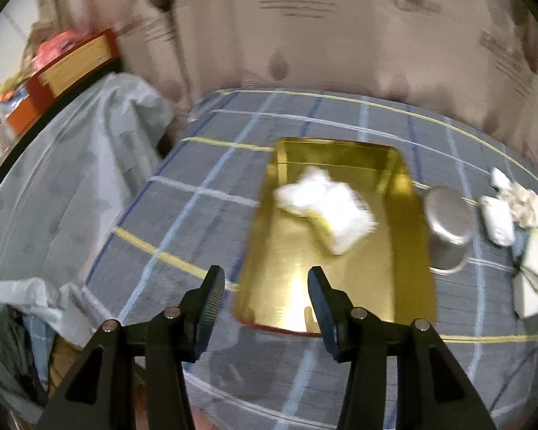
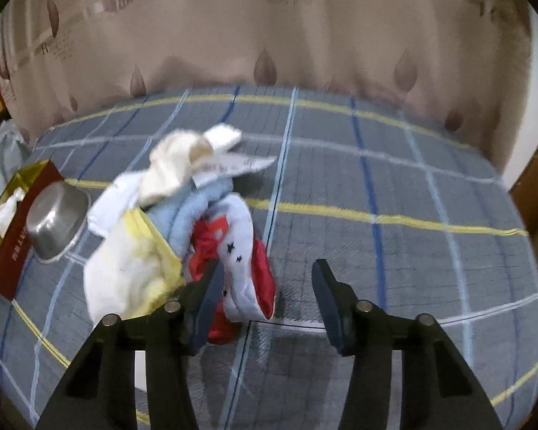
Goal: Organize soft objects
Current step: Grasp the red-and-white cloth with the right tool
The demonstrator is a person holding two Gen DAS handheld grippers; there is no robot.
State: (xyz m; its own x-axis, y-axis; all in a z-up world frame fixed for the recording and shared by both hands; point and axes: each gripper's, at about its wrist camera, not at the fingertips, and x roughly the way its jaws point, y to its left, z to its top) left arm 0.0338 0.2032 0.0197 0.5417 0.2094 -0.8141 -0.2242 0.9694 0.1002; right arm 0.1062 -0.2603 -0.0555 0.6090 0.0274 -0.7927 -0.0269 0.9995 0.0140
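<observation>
A gold tin box [image 1: 340, 286] lies open on the checked bedspread, with a crumpled white cloth [image 1: 326, 204] inside it. My left gripper [image 1: 265, 297] is open and empty above the box's near end. In the right wrist view a heap of soft things lies on the bed: a cream sock [image 2: 175, 165], a white and yellow cloth [image 2: 132, 268], a light blue towel [image 2: 193, 208] and a pale blue sock with stars and red trim [image 2: 244, 261]. My right gripper [image 2: 265, 294] is open, its left finger touching the starred sock. The box [image 2: 14, 215] shows at the left.
An upturned steel bowl [image 1: 448, 229] stands right of the box; it also shows in the right wrist view [image 2: 57, 222]. A patterned curtain [image 2: 269, 36] hangs behind the bed. A pale sheet [image 1: 71, 165] and red boxes [image 1: 71, 68] lie left.
</observation>
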